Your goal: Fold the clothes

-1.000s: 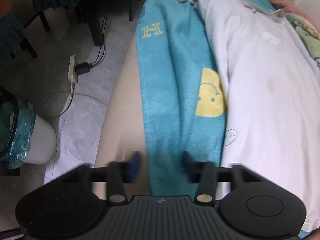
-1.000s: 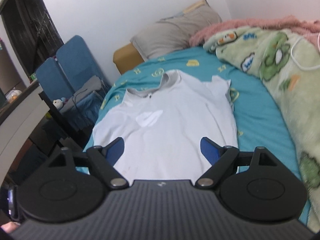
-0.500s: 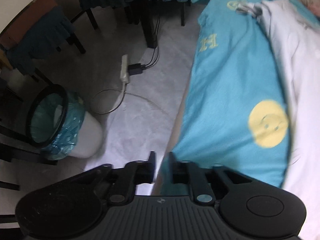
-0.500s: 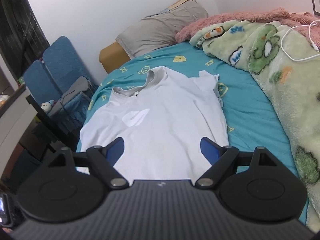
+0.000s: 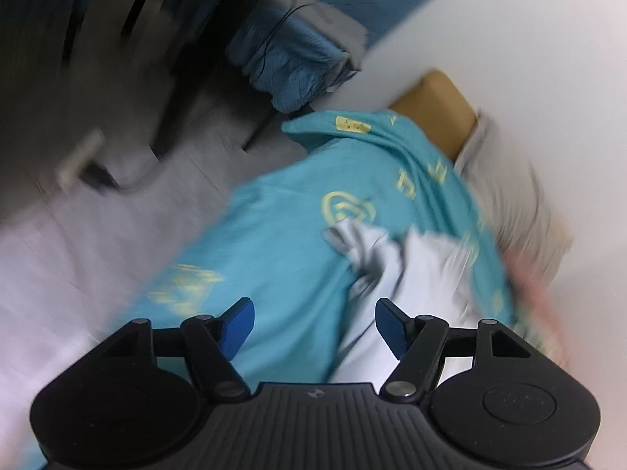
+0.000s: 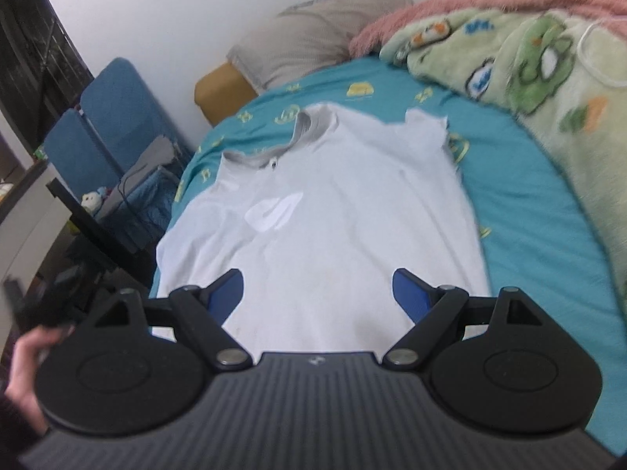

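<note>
A white polo shirt [image 6: 333, 211] lies flat, front up, on a teal bed sheet [image 6: 521, 203], collar towards the pillow. My right gripper [image 6: 317, 293] is open and empty, above the shirt's lower hem. My left gripper [image 5: 311, 327] is open and empty, over the sheet [image 5: 274, 258] at the bed's left side, with the shirt's crumpled sleeve and shoulder [image 5: 395, 266] just right of it. The left wrist view is blurred by motion.
A grey pillow [image 6: 313, 35] lies at the head of the bed. A green and pink blanket [image 6: 529, 62] with a white cable covers the right side. Blue chairs [image 6: 113, 117] with clothes stand left of the bed. A hand [image 6: 23, 356] shows at the lower left.
My left gripper was nearly shut half a second ago and is now open; it swung from the bed's edge and floor up towards the shirt's shoulder. My right gripper stayed open, moving slightly.
</note>
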The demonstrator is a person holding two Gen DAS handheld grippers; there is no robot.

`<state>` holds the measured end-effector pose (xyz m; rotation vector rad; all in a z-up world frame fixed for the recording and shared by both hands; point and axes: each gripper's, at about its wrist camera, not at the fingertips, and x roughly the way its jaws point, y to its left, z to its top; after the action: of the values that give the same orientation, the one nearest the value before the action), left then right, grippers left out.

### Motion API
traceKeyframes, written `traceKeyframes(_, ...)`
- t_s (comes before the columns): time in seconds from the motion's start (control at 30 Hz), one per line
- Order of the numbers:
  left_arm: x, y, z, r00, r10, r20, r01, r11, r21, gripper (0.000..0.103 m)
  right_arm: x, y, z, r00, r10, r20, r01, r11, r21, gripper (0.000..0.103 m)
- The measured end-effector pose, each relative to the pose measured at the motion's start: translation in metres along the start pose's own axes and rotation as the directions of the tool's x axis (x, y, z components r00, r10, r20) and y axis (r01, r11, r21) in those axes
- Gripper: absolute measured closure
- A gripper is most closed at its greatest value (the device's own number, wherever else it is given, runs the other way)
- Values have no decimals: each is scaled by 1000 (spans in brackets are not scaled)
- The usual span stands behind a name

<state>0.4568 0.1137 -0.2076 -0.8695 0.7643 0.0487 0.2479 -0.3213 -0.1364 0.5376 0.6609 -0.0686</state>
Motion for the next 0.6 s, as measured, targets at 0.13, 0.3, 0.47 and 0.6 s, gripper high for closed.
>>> traceKeyframes(0.13, 62, 13, 17, 997, -58, 53, 64, 990, -128, 40, 30, 10, -5, 1000, -18, -14, 18, 1000, 16, 19)
traceKeyframes(0.3, 111, 20, 36, 987, -131, 94, 142, 981, -129, 52, 59, 27, -9, 999, -24, -24, 23, 999, -38, 19)
traceKeyframes(0.47, 139, -4, 32, 992, -114, 61, 112, 993, 40, 60, 81, 24, -18, 995, 0, -99, 2, 1000, 18, 19)
traceKeyframes(0.6, 149, -18, 34, 996, -36, 78, 28, 995, 100, 100, 76, 25, -17, 996, -5, -86, 6, 1000, 8, 19)
